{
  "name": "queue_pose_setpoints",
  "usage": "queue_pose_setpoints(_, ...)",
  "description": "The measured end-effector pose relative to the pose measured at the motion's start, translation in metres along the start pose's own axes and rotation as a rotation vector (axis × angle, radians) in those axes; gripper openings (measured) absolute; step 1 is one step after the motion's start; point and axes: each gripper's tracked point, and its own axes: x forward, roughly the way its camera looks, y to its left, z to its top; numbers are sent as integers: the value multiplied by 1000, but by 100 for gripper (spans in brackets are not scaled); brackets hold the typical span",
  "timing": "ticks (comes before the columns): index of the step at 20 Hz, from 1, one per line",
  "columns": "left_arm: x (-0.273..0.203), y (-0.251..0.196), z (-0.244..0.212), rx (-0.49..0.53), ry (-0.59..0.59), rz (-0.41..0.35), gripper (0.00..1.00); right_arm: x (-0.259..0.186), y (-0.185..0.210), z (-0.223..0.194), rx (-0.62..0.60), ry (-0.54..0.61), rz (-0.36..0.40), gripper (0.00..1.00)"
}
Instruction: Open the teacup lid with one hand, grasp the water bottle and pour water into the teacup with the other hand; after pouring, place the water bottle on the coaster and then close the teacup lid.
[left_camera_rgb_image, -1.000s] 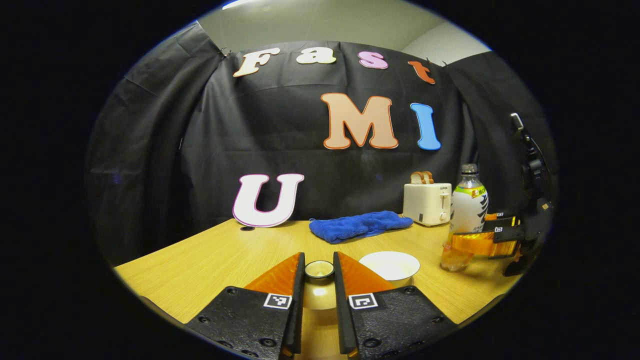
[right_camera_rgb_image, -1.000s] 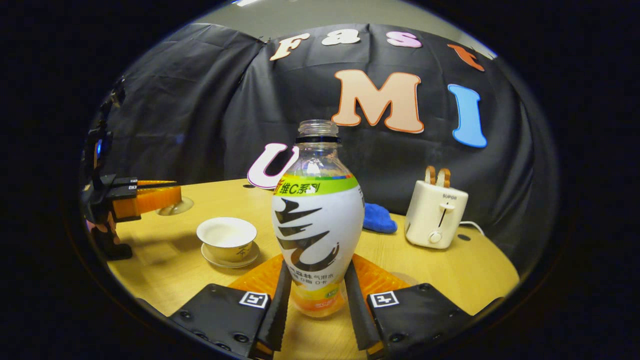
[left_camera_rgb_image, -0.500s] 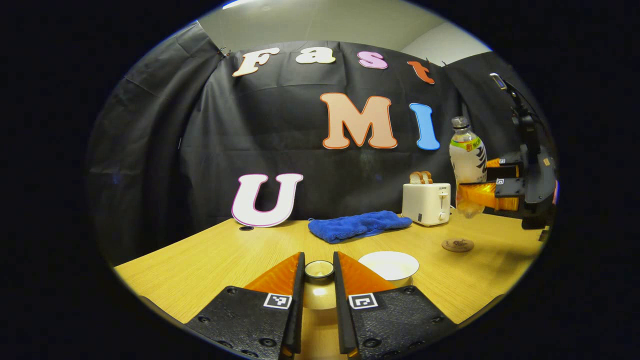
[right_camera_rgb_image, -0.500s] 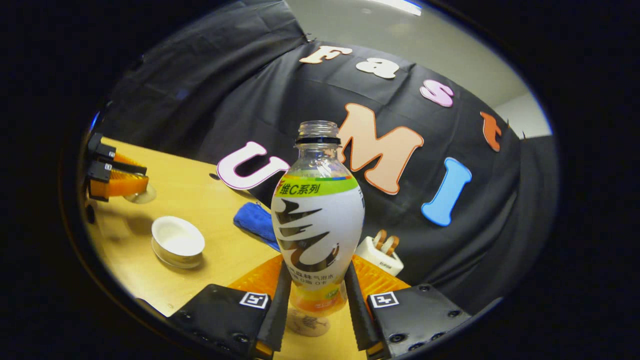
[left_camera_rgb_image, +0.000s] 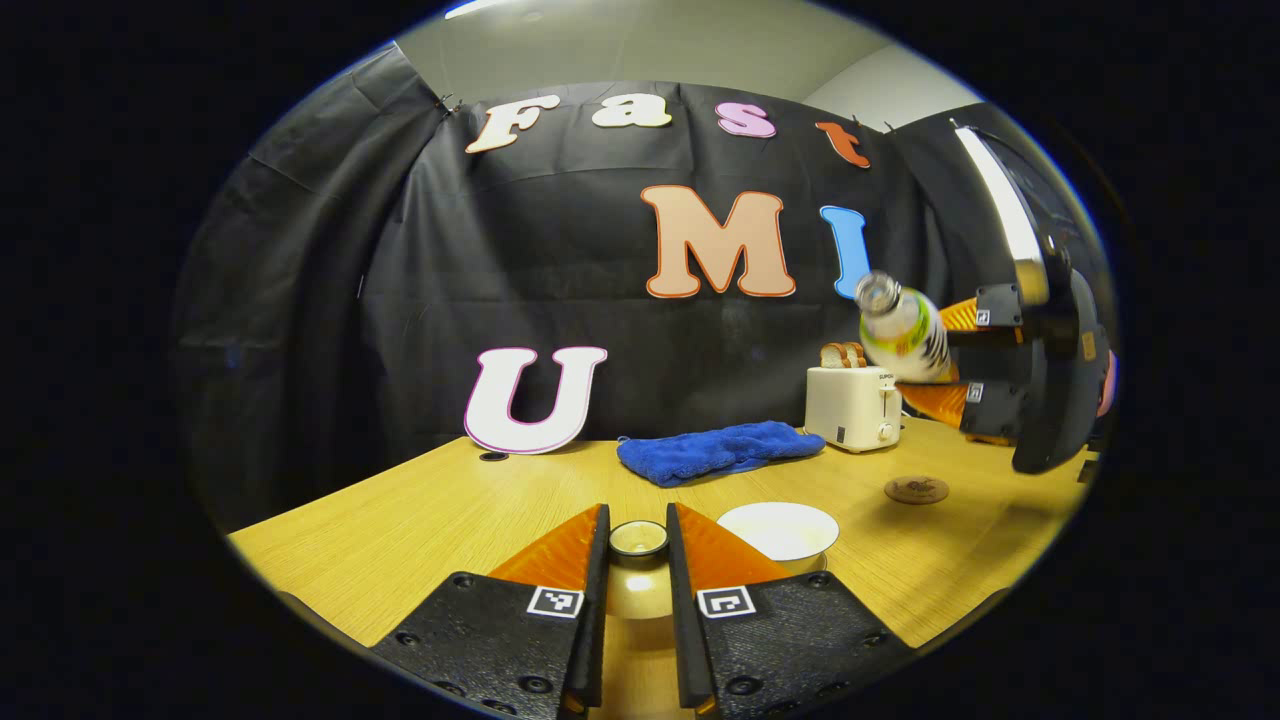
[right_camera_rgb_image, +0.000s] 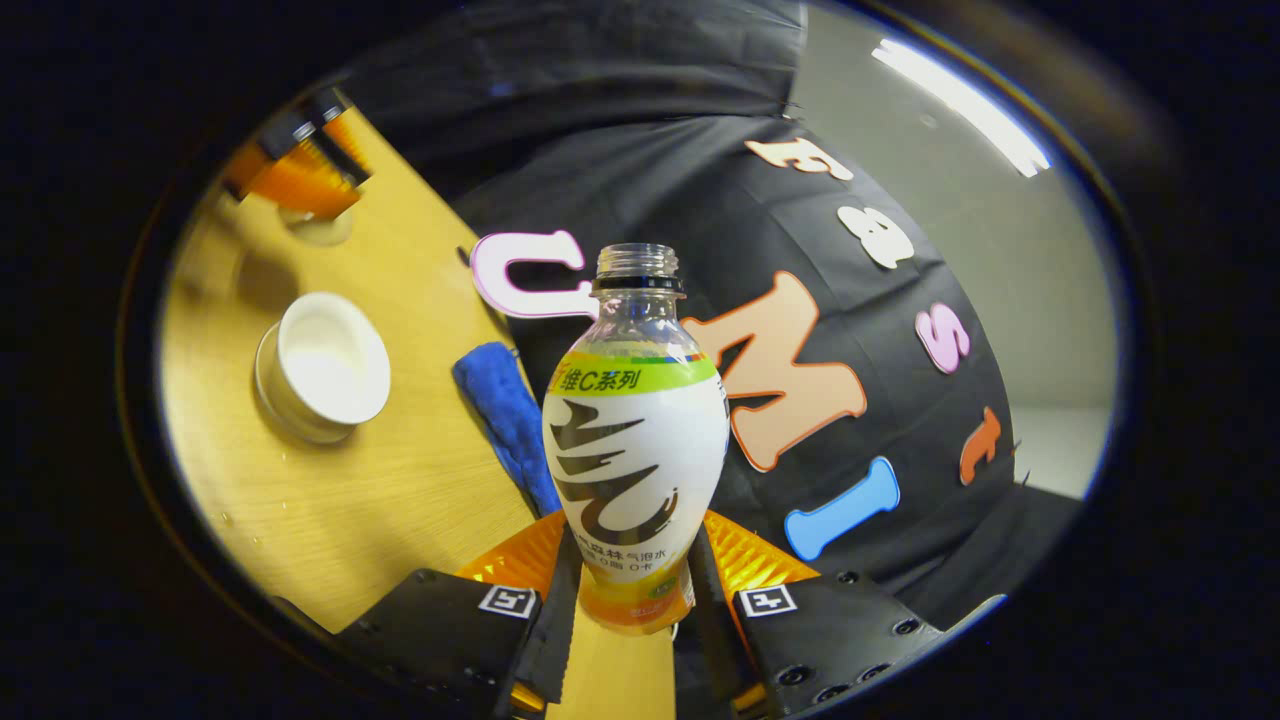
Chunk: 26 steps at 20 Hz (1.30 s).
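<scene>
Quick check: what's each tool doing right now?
Left tool: closed on the teacup lid's knob.
Right tool: closed on the tilted water bottle.

Left gripper view: lid (left_camera_rgb_image: 638, 538) between fingers of left gripper (left_camera_rgb_image: 637, 580), low over table (left_camera_rgb_image: 420, 520). Teacup (left_camera_rgb_image: 778, 530) just right of it. Coaster (left_camera_rgb_image: 916, 489) farther right. Cloth (left_camera_rgb_image: 720, 451) behind teacup, toaster (left_camera_rgb_image: 853, 406) right of cloth. Bottle (left_camera_rgb_image: 903, 330) up in air above coaster, tilted, in right gripper (left_camera_rgb_image: 945, 360).
</scene>
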Motion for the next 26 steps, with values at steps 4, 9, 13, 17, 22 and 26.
queue_pose_setpoints(4, 0, 1, 0, 0, -1, 2, 27, 4, 37, -5, -190, 5, 47, 60)
queue_pose_setpoints(9, 0, 1, -1, 1, 0, 5, 27, 6, 58, -13, -351, 21, 52, 58)
queue_pose_setpoints(13, -1, 1, -1, 1, 1, 6, 27, 10, 56, -15, -459, 16, 10, 57)
queue_pose_setpoints(17, -1, 1, -1, 0, 1, 5, 27, 2, 57, -8, -552, -12, -37, 58)
queue_pose_setpoints(22, -1, 2, 0, 0, 2, 5, 27, 7, 48, -2, -625, -31, -69, 60)
queue_pose_setpoints(26, -2, 2, -1, -1, 2, 5, 27, 6, 46, 2, -661, -47, -96, 60)
